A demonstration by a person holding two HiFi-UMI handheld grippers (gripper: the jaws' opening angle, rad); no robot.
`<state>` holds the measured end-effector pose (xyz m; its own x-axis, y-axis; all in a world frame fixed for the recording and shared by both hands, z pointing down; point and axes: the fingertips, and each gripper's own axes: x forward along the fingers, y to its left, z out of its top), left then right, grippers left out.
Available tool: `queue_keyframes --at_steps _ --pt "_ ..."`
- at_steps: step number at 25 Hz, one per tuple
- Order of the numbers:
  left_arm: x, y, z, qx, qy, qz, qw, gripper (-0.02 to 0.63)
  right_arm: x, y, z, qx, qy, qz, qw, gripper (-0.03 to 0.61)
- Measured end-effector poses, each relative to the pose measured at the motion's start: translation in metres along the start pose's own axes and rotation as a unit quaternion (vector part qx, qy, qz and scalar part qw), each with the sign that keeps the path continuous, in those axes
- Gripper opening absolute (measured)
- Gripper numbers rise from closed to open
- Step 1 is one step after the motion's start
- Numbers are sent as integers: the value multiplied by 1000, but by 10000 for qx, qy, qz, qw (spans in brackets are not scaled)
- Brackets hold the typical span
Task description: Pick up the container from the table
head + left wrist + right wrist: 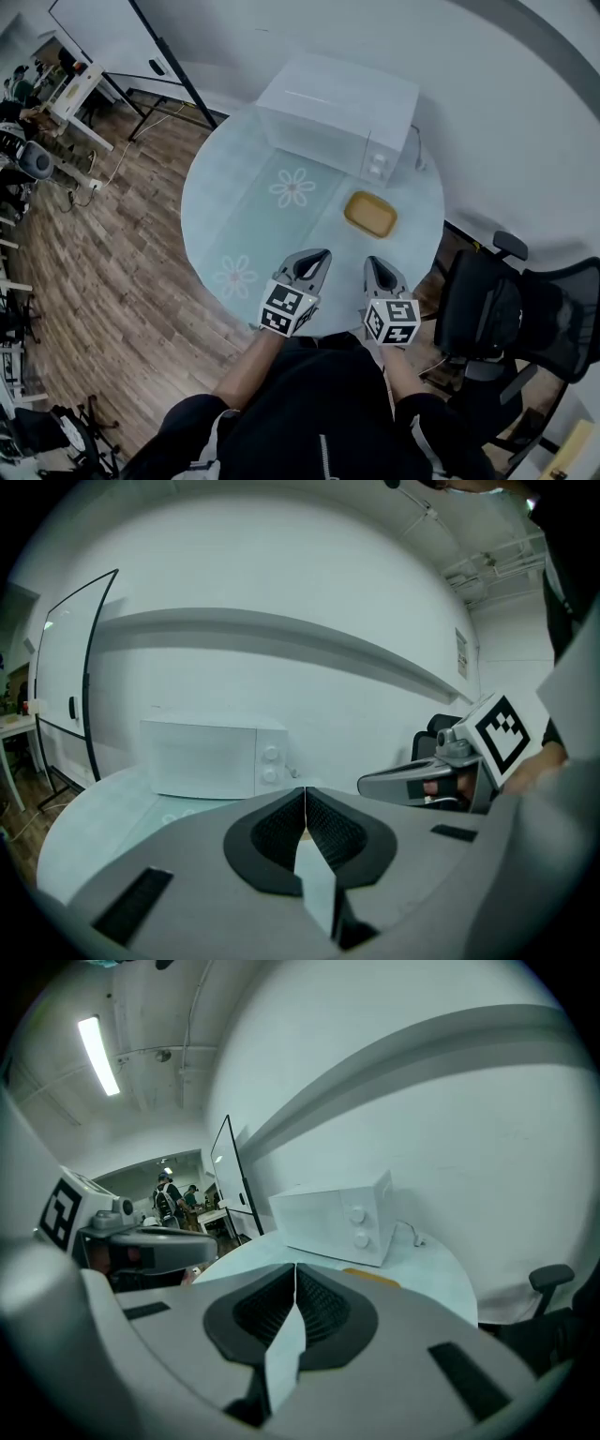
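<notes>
The container (370, 214) is a shallow yellow tray lying on the round pale table (234, 206), in front of the microwave's right end. My left gripper (317, 255) and right gripper (377, 265) hover side by side over the table's near edge, short of the container. Both are shut with nothing between the jaws. In the left gripper view the jaws (305, 791) meet in a line and the container is hidden behind them. The right gripper view shows its shut jaws (296, 1267) with a yellow sliver of the container (375, 1278) just beyond.
A white microwave (337, 112) stands at the table's back, its cable trailing to the right. A black office chair (492, 309) sits close to the table's right side. A whiteboard on a stand (122, 37) and desks stand on the wooden floor to the left.
</notes>
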<state>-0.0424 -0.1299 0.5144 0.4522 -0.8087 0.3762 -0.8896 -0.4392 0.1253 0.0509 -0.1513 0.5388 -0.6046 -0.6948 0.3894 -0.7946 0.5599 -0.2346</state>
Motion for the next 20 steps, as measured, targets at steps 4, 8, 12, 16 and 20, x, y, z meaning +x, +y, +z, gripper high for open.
queue_keyframes --at_steps 4,8,12,16,20 --pt "15 9 3 -33 23 58 10000 16 17 -9 4 -10 66 63 10000 25" --pt "26 19 5 -122 96 15 9999 16 32 -11 3 8 145 77 9999 25" --pt "35 28 9 -76 95 -116 9999 17 43 -15 6 39 115 -77 9999 25" --pt "43 37 12 -50 115 -219 9997 17 57 -25 5 54 -24 -328 9994 26" --pt "52 36 10 -64 165 -361 9992 17 69 -47 -3 82 69 -624 9980 28"
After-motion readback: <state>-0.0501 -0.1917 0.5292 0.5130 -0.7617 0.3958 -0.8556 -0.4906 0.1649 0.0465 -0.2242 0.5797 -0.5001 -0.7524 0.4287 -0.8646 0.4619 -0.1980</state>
